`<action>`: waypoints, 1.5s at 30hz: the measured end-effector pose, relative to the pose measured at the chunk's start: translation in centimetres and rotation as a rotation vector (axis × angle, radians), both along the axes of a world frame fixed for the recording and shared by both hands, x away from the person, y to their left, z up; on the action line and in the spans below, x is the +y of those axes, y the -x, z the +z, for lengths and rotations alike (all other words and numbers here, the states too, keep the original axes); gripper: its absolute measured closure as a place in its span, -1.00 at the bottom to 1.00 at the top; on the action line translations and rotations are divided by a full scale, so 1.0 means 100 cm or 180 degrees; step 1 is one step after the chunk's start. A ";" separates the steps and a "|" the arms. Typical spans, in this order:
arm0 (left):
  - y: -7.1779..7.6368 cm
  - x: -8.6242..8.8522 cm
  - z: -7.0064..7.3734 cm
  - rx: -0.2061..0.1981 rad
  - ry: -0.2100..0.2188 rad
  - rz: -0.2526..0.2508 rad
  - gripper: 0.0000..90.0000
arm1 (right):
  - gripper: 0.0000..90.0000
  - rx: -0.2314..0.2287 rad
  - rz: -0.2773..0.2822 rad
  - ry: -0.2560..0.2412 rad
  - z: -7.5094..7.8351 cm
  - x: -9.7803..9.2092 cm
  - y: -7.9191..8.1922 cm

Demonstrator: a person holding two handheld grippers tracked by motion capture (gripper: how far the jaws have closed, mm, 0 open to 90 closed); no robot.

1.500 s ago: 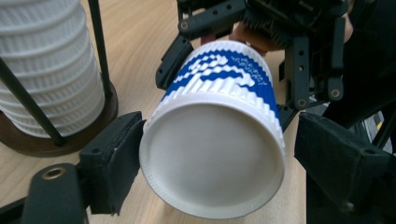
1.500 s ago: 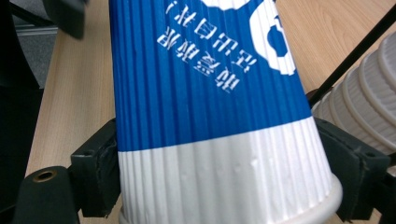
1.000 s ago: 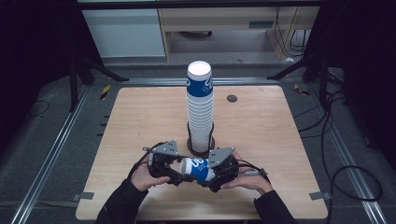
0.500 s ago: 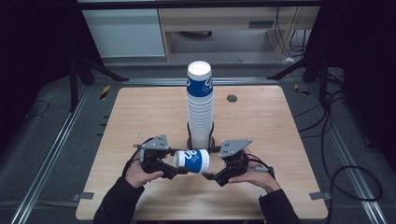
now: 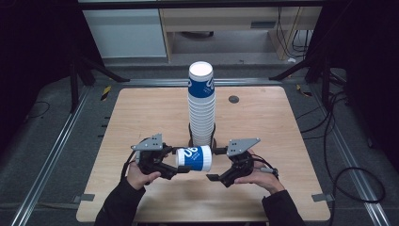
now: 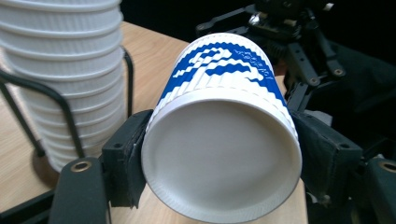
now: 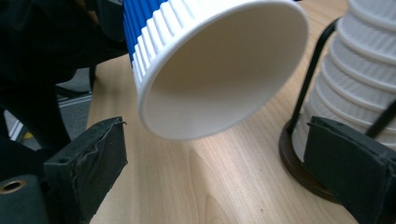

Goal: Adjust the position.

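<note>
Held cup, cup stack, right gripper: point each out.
held cup (image 5: 194,157), high view, on its blue printed side wall.
cup stack (image 5: 202,110), high view, on the ribbed white middle.
right gripper (image 7: 224,175), right gripper view, midway between its open jaws.

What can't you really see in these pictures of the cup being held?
- Blue logo on the held cup: too small in the high view, cut off in the left gripper view.
- Rack base under the cup stack: hidden by the stack in the high view.
- Right gripper fingers: ends cropped by its view's edges.
</note>
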State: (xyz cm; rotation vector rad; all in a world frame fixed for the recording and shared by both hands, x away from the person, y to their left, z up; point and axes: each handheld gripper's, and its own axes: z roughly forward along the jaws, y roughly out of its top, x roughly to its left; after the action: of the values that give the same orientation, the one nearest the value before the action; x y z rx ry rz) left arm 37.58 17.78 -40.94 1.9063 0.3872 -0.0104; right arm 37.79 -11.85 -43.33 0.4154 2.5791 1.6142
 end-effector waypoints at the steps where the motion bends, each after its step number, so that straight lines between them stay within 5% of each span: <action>1: 0.000 -0.001 0.000 0.0006 0.0009 -0.0019 -0.42 | -0.86 0.0005 0.0023 0.0003 0.000 0.001 0.001; 23: 0.004 -0.020 -0.015 0.0152 -0.0123 -0.0402 -0.42 | -0.72 0.0193 0.0386 -0.0054 -0.008 0.010 0.004; 38: 0.003 -0.012 -0.006 0.0165 -0.0164 -0.0325 -0.60 | -0.66 0.0149 0.0294 -0.0083 0.001 0.001 0.004; 45: 0.000 -0.008 -0.007 0.0207 -0.0355 -0.0282 -0.68 | -0.67 0.0033 0.0225 0.0193 0.003 0.000 0.004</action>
State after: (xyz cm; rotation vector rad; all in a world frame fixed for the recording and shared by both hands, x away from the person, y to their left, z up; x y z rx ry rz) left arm 37.63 17.02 -41.65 2.0360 0.3530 -0.1118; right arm 37.44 -11.87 -43.02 0.3330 2.6716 1.5539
